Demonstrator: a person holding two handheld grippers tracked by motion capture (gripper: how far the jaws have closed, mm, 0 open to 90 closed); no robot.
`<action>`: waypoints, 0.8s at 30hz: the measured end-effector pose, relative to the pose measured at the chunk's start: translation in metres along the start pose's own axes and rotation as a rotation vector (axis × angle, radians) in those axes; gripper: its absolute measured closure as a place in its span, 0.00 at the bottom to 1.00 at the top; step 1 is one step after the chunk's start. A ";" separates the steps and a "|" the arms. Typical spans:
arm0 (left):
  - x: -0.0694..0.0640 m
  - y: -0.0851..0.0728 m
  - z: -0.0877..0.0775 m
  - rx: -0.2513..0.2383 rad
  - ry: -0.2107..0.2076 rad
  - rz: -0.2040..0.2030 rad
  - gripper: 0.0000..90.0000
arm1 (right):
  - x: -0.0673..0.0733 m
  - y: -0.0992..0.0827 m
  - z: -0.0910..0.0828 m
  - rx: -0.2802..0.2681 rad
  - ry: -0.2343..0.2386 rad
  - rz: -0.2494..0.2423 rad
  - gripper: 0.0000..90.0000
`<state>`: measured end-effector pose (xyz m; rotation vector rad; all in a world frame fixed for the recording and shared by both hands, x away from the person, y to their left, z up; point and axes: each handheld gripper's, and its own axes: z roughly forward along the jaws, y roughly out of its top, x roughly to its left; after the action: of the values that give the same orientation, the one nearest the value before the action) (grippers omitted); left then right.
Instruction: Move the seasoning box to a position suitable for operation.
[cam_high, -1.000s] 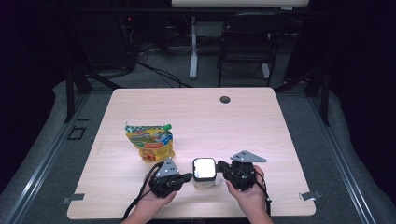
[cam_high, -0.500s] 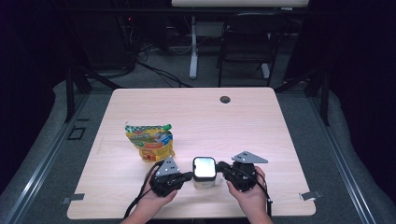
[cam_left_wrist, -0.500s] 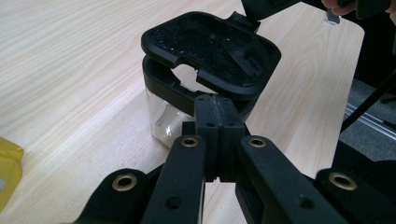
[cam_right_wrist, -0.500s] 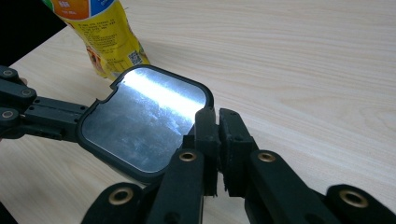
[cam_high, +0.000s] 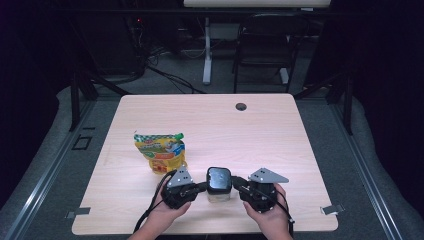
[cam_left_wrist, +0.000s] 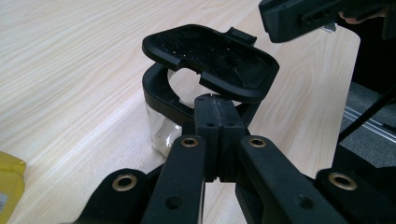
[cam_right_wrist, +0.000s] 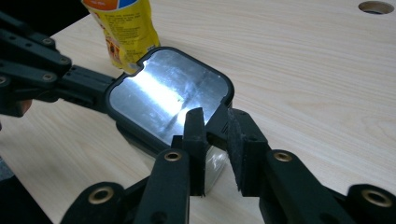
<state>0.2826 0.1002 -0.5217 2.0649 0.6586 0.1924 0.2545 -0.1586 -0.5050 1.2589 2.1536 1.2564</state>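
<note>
The jar (cam_high: 219, 186) is standing at the lower centre of the high view, near the table's (cam_high: 280, 145) front edge, directly between the two grippers. The left gripper (cam_left_wrist: 217, 119) is pressing against the jar's black collar with its jaws clenched together, just under the tilted lid (cam_left_wrist: 210, 58). The right gripper (cam_right_wrist: 215, 128) has just been opening; its jaws are straddling the lid's tab without pinching it. A yellow pouch (cam_high: 161, 151) is standing just upper left of the jar.

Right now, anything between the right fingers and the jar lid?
Nothing visible. The right gripper has just been opening, its fingers either side of the lid edge; the pouch stands apart, past the left gripper.
</note>
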 end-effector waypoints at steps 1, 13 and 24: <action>0.000 0.000 0.000 0.000 -0.001 0.000 1.00 | 0.002 -0.001 -0.002 0.003 0.007 -0.010 0.84; -0.002 0.005 0.002 -0.010 -0.011 0.010 1.00 | 0.011 -0.007 -0.002 0.017 0.008 -0.088 0.67; -0.002 0.007 -0.001 -0.012 -0.003 0.013 1.00 | 0.019 -0.009 0.003 0.031 0.018 -0.153 0.58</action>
<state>0.2836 0.0970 -0.5152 2.0577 0.6410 0.1999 0.2420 -0.1431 -0.5117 1.0748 2.2428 1.1800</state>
